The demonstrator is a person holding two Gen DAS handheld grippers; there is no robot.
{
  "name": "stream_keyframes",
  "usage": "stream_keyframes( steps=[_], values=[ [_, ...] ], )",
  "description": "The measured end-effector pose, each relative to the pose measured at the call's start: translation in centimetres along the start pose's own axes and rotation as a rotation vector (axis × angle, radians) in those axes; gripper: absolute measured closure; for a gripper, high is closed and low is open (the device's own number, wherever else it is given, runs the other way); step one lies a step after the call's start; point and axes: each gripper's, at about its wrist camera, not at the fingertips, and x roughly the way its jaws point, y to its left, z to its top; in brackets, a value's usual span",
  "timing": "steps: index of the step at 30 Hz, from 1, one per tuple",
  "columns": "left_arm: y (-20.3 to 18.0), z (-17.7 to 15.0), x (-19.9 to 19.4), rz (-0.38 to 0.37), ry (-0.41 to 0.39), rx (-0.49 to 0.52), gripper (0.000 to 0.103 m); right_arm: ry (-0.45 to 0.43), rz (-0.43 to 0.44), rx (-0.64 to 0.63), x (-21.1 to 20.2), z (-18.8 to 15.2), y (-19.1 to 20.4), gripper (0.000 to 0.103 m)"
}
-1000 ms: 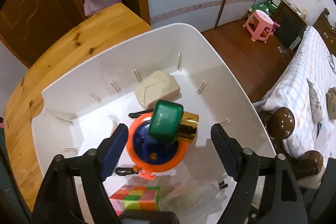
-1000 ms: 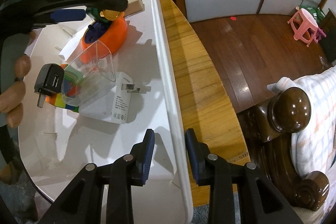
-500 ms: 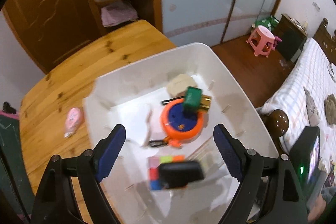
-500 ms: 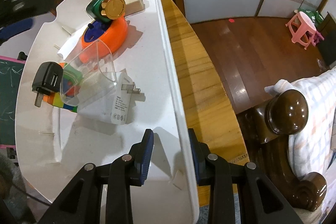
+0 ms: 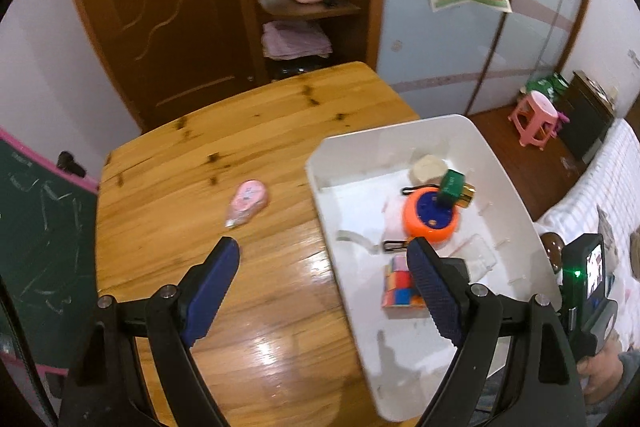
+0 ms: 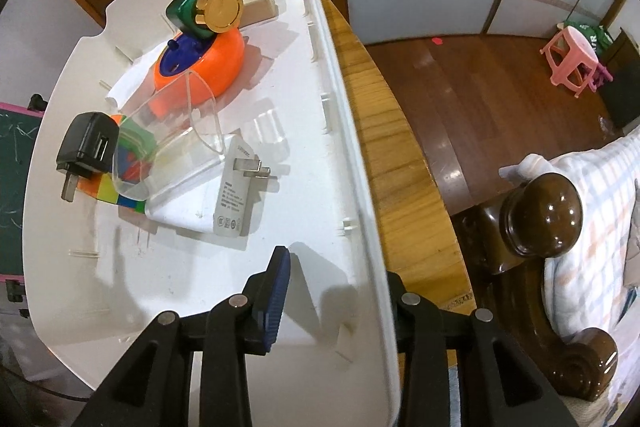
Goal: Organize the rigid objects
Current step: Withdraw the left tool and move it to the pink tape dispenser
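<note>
While one pink item (image 5: 247,202) lies mid-bench, the white bin (image 6: 60,131) holds two chargers; left gripper (image 5: 320,283) jaws released, right gripper (image 6: 338,291) jaws straddling its rim.

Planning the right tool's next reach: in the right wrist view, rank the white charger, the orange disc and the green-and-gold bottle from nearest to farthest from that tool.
From the right tool, which straddles the white bin's side wall:
1. White charger, lying flat just ahead on the bin floor.
2. Orange disc, mid-bin beyond the clear plastic piece.
3. Green-and-gold bottle, resting on the disc's far side.
</note>
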Motion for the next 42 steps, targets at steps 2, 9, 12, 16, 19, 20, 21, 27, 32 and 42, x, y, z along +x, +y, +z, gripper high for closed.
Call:
stream_keyframes(
  steps=[2,9,12,16,19,20,21,27,32,42],
  values=[
    [1.0,-0.3,-0.5,0.009,-0.006,-0.021,0.015,0.001,-0.007,-0.003,0.0,0.0,0.1,0.065],
    [4.3,-0.9,-1.8,0.052,-0.021,-0.077,0.015,0.004,-0.013,-0.007,0.0,0.0,0.2,0.065],
    [5.6,-0.9,-2.0,0.077,-0.028,-0.100,0.015,0.005,-0.014,-0.008,0.0,-0.1,0.2,0.065],
    [7.4,-0.6,-1.2,0.099,-0.023,-0.129,0.015,0.006,-0.015,-0.009,0.0,-0.1,0.3,0.065],
    [8.5,-0.3,0.5,0.130,-0.004,-0.128,0.015,0.008,-0.017,-0.012,0.0,0.0,0.4,0.065],
    [8.8,-0.1,1.3,0.135,0.007,-0.127,0.015,0.009,-0.017,-0.012,0.0,0.0,0.3,0.065],
    [9.1,0.0,2.0,0.131,0.015,-0.124,0.015,0.010,-0.017,-0.012,0.0,-0.1,0.3,0.065],
    [10.1,0.6,7.1,0.080,0.059,-0.064,0.015,0.021,-0.009,-0.005,-0.1,0.1,0.3,0.065],
    [10.2,0.8,11.3,0.045,0.105,-0.006,0.015,0.035,-0.003,0.002,0.0,0.2,0.0,0.065],
    [10.1,1.0,18.0,-0.017,0.187,0.020,0.015,0.059,-0.018,0.000,0.2,0.2,0.1,0.065]
  ],
)
